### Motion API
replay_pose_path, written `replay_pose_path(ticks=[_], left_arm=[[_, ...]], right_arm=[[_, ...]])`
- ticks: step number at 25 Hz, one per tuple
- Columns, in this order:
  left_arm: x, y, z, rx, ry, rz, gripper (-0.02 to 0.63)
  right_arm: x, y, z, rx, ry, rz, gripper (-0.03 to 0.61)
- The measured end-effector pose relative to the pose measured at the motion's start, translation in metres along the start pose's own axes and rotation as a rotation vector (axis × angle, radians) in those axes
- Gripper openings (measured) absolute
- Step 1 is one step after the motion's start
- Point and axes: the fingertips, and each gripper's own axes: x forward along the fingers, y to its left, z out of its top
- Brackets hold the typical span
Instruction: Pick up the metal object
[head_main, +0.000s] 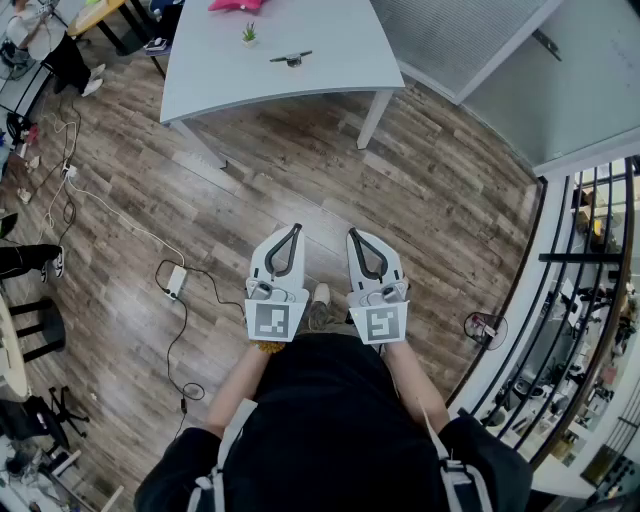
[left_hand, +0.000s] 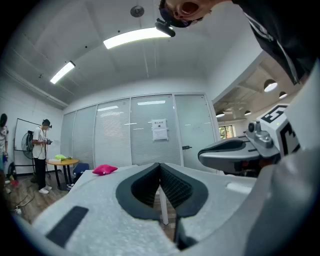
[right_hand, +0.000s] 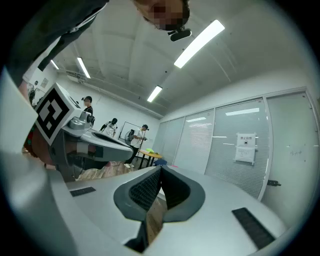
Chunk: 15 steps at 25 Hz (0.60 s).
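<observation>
Stands on the wood floor (head_main: 420, 180), well apart from the grey table (head_main: 330, 60). Holds the left gripper (head_main: 294, 232) and the right gripper (head_main: 354, 236) level and side by side, just in front of the torso, aimed toward the table. Probably a carry posture for the walk up, with no reach begun. Shows both pairs of jaws pressed tip to tip, ribbed pads meeting, nothing between them. Leaves the metal object (head_main: 291, 58), dark and flat, untouched near the table's middle, near a small potted plant (head_main: 248, 34), with a pink cushion (head_main: 235, 5) at the far edge. Calls for stepping closer and parting one gripper's jaws before any grab.
</observation>
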Motion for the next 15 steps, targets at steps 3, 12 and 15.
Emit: replay_pose_path(ticks=[3, 12, 15], left_arm=[[-0.003, 0.006, -0.003, -0.013, 0.010, 0.001, 0.000], [-0.010, 0.043, 0.002, -0.035, -0.053, 0.017, 0.000], [-0.014, 0.062, 0.004, -0.042, -0.084, 0.017, 0.000]], right_arm=[[0.002, 0.014, -0.027, 0.032, 0.123, 0.022, 0.002], [0.034, 0.042, -0.009, 0.001, 0.124, 0.032, 0.002], [0.052, 0.054, 0.002, -0.025, 0.108, 0.033, 0.002]])
